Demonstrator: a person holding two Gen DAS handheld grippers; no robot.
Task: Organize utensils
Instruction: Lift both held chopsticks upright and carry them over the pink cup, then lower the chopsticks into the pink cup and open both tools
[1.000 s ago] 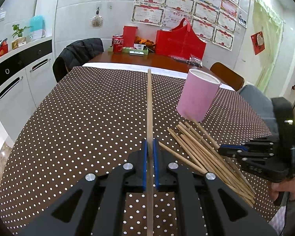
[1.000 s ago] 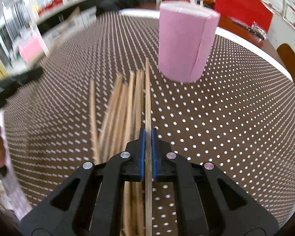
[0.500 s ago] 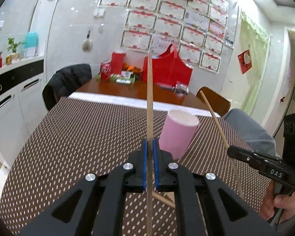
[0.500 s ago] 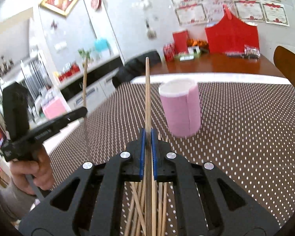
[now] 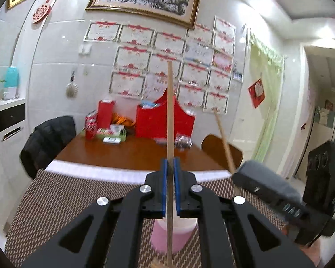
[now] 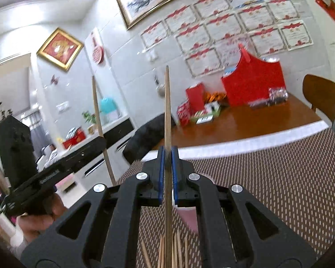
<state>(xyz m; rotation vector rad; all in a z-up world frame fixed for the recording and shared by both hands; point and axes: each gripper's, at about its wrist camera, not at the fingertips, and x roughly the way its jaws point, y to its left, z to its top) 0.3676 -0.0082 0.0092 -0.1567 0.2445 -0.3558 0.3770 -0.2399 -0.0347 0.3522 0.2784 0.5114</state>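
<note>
My left gripper (image 5: 170,167) is shut on a wooden chopstick (image 5: 170,111) that points up and forward, held high above the table. Below its jaws stands the pink cup (image 5: 160,239) on the brown dotted cloth (image 5: 67,196). To the right, my right gripper (image 5: 236,175) carries a second, slanted chopstick (image 5: 223,138). In the right wrist view the right gripper (image 6: 167,154) is shut on its chopstick (image 6: 167,102). The pink cup (image 6: 189,216) shows under it, and several loose chopsticks (image 6: 178,252) lie nearer. The left gripper (image 6: 101,140) with its chopstick (image 6: 98,111) is at the left.
Beyond the cloth, the bare wooden table end (image 5: 134,151) holds a red bag (image 5: 154,122), red boxes and cans. A chair with a black jacket (image 5: 49,138) stands at the left and a wooden chair (image 5: 216,149) at the right. Kitchen cabinets (image 5: 2,134) line the left wall.
Both grippers have risen off the table and tipped up toward level, each lifting one chopstick. The cup and the pile have dropped to the bottom of the views.
</note>
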